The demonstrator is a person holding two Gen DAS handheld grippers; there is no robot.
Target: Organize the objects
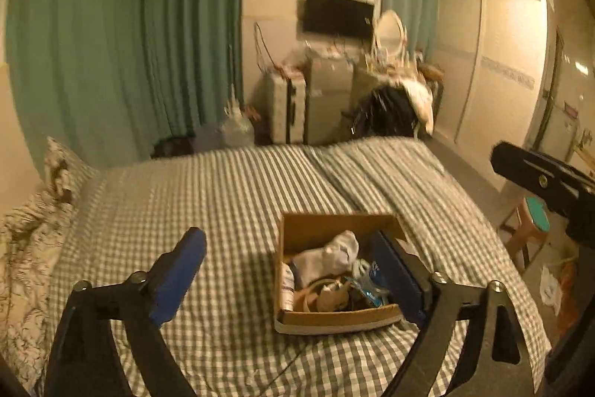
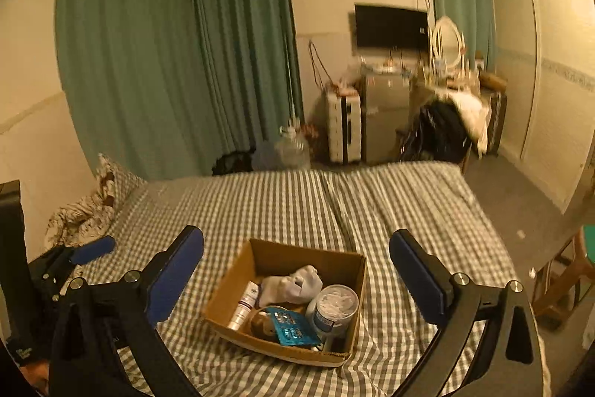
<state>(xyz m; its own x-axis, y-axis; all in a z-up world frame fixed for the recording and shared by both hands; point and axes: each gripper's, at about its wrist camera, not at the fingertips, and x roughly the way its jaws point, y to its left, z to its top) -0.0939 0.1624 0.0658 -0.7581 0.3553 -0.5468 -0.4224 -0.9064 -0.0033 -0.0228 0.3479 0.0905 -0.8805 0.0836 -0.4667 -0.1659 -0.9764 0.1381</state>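
Observation:
An open cardboard box (image 1: pixel 327 226) (image 2: pixel 308 253) sits on the checked bed (image 1: pixel 238 188) (image 2: pixel 282 196). It holds a white cloth (image 1: pixel 331 257) (image 2: pixel 292 283), a white tube (image 2: pixel 243 306), a clear round tub (image 2: pixel 334 307), a blue packet (image 2: pixel 292 324) and other small items. My left gripper (image 1: pixel 292 279) is open and empty, its right finger over the box's right side. My right gripper (image 2: pixel 297 278) is open and empty, hovering above the box with a finger on each side. The left gripper also shows at the left of the right wrist view (image 2: pixel 80 257).
A patterned pillow (image 1: pixel 55 170) (image 2: pixel 108 185) and rumpled bedding lie at the bed's left. A wooden stool (image 1: pixel 528 226) (image 2: pixel 565 281) stands on the floor to the right. Beyond the bed are green curtains (image 1: pixel 122 36), a suitcase (image 2: pixel 344 121) and a cluttered dresser.

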